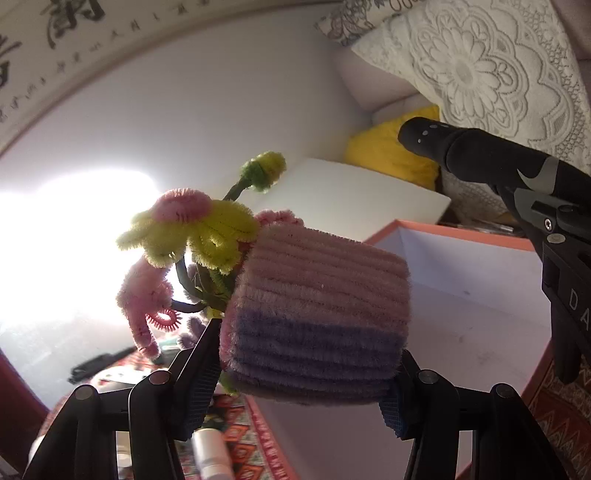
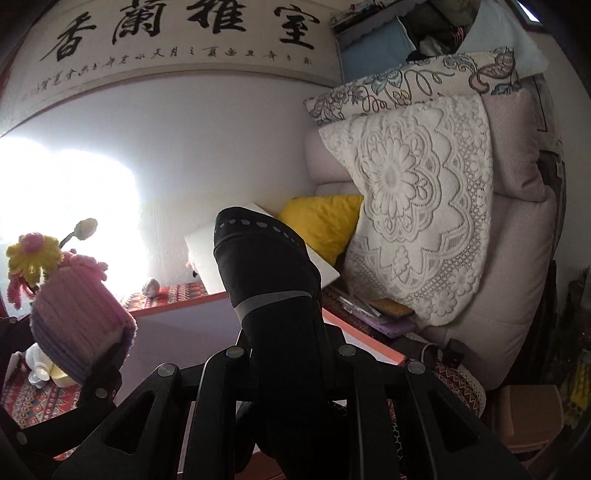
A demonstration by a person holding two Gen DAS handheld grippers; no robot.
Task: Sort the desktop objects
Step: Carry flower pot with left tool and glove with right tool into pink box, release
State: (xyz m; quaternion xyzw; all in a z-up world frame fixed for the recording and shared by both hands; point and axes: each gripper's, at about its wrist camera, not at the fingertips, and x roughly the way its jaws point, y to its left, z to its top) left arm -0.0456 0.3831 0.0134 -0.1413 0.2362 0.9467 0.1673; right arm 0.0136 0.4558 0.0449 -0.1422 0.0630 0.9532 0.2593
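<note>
Right tool fingertips hidden behind black object

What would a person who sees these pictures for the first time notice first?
First, the fuzzy pink and purple pot of pipe-cleaner flowers, held up between the fingers of the left gripper in front of a glaring bright wall. Next, the black device clamped in the right gripper, raised above the open orange-rimmed box. Behind, a calligraphy scroll hangs over a sofa with a lace cushion.
</note>
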